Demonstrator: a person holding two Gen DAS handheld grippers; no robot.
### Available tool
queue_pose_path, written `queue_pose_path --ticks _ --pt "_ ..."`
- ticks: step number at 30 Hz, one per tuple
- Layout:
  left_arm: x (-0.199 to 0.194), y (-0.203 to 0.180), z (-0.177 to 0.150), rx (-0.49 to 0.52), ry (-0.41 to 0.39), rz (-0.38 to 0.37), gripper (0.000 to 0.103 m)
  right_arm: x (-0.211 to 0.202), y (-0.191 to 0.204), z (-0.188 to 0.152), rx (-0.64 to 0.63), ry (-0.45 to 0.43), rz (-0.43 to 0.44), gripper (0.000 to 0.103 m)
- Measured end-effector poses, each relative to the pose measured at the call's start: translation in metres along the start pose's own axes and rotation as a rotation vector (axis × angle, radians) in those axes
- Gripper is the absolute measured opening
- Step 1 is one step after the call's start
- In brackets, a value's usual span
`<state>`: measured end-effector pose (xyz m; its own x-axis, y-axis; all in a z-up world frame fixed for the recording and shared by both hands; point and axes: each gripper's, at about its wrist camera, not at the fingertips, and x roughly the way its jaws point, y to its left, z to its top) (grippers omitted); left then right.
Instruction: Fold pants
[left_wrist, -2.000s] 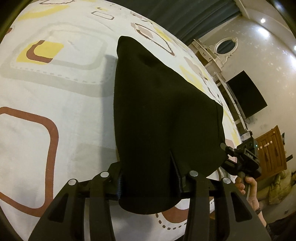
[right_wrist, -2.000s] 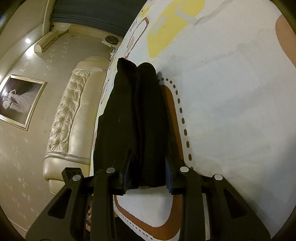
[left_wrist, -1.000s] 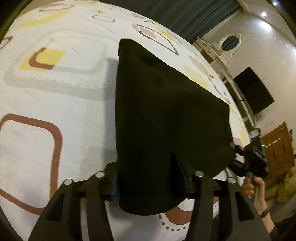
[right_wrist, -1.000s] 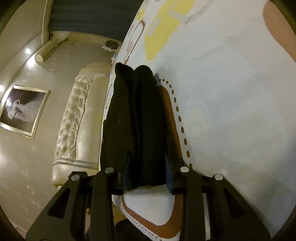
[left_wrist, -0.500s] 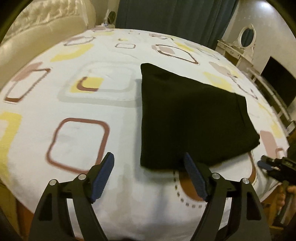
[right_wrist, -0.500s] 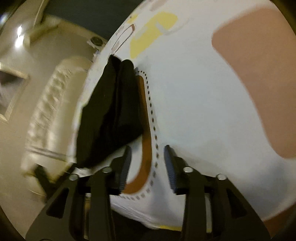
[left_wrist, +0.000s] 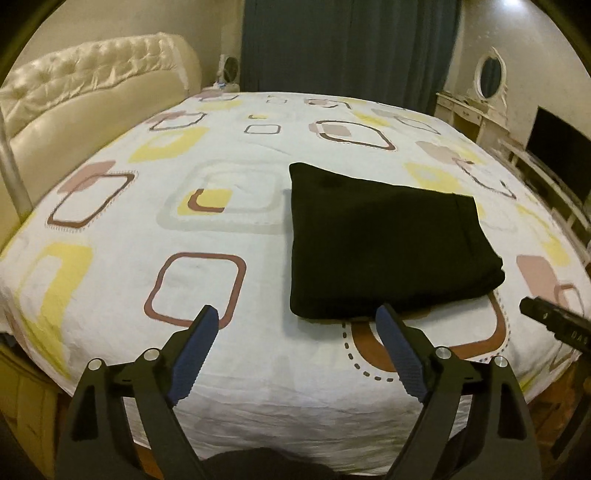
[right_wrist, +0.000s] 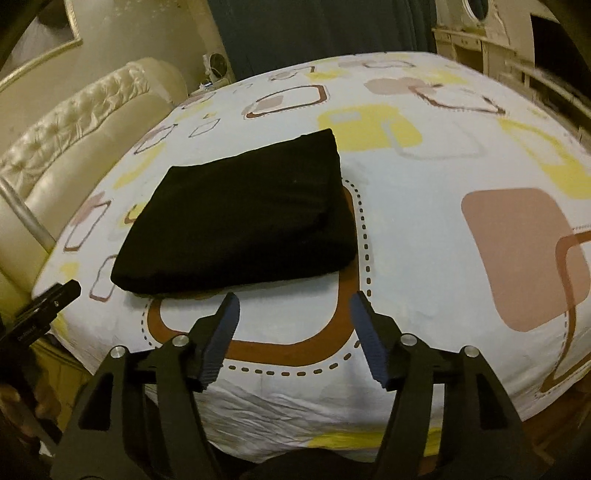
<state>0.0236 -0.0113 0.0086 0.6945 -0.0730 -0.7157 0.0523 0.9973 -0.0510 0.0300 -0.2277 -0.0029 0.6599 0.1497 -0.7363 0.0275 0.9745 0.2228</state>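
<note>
I see one pair of black pants (left_wrist: 384, 247), folded into a flat rectangle, lying near the bed's (left_wrist: 258, 384) front edge. My two claws, left claw (left_wrist: 297, 332) and right claw (right_wrist: 291, 317), have just been opening; both gape empty, clear of the cloth.

Item I have in view: one pair of black pants (left_wrist: 384, 247), plain dark fabric, no pattern I can make out. State: folded into a compact, roughly rectangular stack of several layers, the layered edges showing along its right side. Pose: lying flat, top surface smooth apart from slight dimples. Place: on the bed (left_wrist: 192, 369), toward its near edge and right of the bed's middle in my left wrist view; its near edge overlaps the far side of a brown rounded square printed on the sheet. Nothing rests on the pants.
</note>
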Motion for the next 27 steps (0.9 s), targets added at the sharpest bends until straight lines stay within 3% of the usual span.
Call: queue_pose_path --ticks 10,20,27 --pt "-0.001 -0.007 -0.004 0.018 -0.046 0.026 0.086 -0.008 -0.002 0.001 -0.041 -0.038 -0.086 0.071" --pt "0.002 -0.007 -0.004 0.008 -0.026 0.049 0.086 -0.011 -0.001 0.001 -0.044 -0.049 -0.084 0.076" --pt "0.001 -0.005 -0.002 -0.004 -0.018 0.010 0.086 -0.010 0.003 -0.003 -0.058 -0.037 -0.083 0.077"
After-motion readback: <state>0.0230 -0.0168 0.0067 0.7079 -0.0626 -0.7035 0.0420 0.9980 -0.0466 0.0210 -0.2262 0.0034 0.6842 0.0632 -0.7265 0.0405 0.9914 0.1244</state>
